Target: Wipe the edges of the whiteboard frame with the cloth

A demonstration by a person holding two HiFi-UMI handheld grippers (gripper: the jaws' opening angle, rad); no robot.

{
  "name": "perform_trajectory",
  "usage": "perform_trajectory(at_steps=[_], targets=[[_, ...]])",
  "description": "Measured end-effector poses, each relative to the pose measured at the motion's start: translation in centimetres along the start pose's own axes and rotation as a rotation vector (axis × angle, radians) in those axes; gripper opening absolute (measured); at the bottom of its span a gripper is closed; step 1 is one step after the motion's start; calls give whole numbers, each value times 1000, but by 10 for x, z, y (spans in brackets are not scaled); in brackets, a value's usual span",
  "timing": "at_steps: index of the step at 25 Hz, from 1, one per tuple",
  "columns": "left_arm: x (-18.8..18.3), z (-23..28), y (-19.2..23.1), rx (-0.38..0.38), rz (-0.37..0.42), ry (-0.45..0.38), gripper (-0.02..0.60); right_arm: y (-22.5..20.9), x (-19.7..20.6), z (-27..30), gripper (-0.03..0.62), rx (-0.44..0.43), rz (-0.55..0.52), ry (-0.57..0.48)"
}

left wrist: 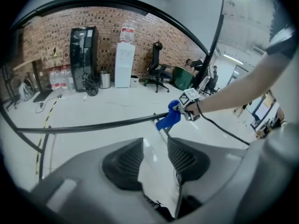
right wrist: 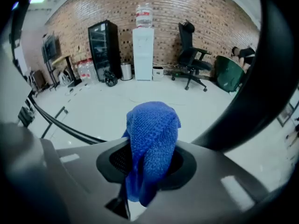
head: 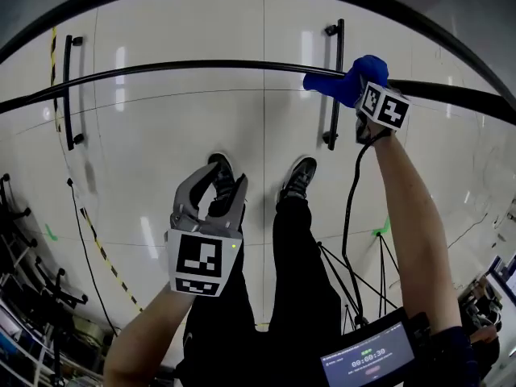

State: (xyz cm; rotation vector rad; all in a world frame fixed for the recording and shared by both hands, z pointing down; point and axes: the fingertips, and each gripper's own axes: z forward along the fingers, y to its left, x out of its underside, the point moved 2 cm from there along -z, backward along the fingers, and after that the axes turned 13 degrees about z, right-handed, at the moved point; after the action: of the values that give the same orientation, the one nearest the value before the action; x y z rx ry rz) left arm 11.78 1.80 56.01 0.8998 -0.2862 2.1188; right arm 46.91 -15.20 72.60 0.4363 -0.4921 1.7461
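The whiteboard frame's black top edge [head: 201, 65] runs across the head view below me. A blue cloth [head: 348, 83] lies bunched on this edge at the right, and my right gripper [head: 356, 89] is shut on it. In the right gripper view the cloth [right wrist: 152, 139] fills the gap between the jaws, with the frame rail [right wrist: 65, 125] to the left. My left gripper [head: 218, 185] hangs open and empty over the floor, nearer me than the edge. In the left gripper view the empty left gripper [left wrist: 154, 160] looks toward the rail [left wrist: 93, 125] and the cloth [left wrist: 169, 118].
Two black base bars [head: 334, 87] [head: 68, 91] lie on the pale floor beyond the edge. The person's shoes [head: 300, 176] stand below. Yellow-black tape [head: 105, 256] and tripod legs [head: 355, 280] cross the floor. A water dispenser [right wrist: 142, 52], black cabinet [right wrist: 103, 48] and office chair [right wrist: 189, 55] line the brick wall.
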Motion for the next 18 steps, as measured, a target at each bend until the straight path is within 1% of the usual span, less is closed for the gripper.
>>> perform_trajectory(at_steps=[1,2,4,6,9,11,13,15,18], targets=[[2,0,0,0,-6,-2,164,7,0,-1,107,-27,37,-10],[2,0,0,-1,-11,-7,164,15,1,-2,107,-48,50,-18],[-3,0,-2,3,-19,-23,163,32,8,-2,108,-65,10,-22],[-9,1,-2,10,-29,-39,164,43,15,-2,107,-61,-41,-19],[-16,-1,12,5,-38,-62,164,55,14,-2,108,-48,-77,-17],[-19,-5,25,-5,-37,-74,164,58,14,2,108,-38,-93,10],[-17,-11,35,-12,-29,-69,163,59,18,3,109,-35,-96,43],[-11,-18,44,-20,-19,-47,163,64,26,0,109,-34,-92,60],[-6,-21,58,-54,-10,-25,163,83,27,6,110,-62,-96,51]])
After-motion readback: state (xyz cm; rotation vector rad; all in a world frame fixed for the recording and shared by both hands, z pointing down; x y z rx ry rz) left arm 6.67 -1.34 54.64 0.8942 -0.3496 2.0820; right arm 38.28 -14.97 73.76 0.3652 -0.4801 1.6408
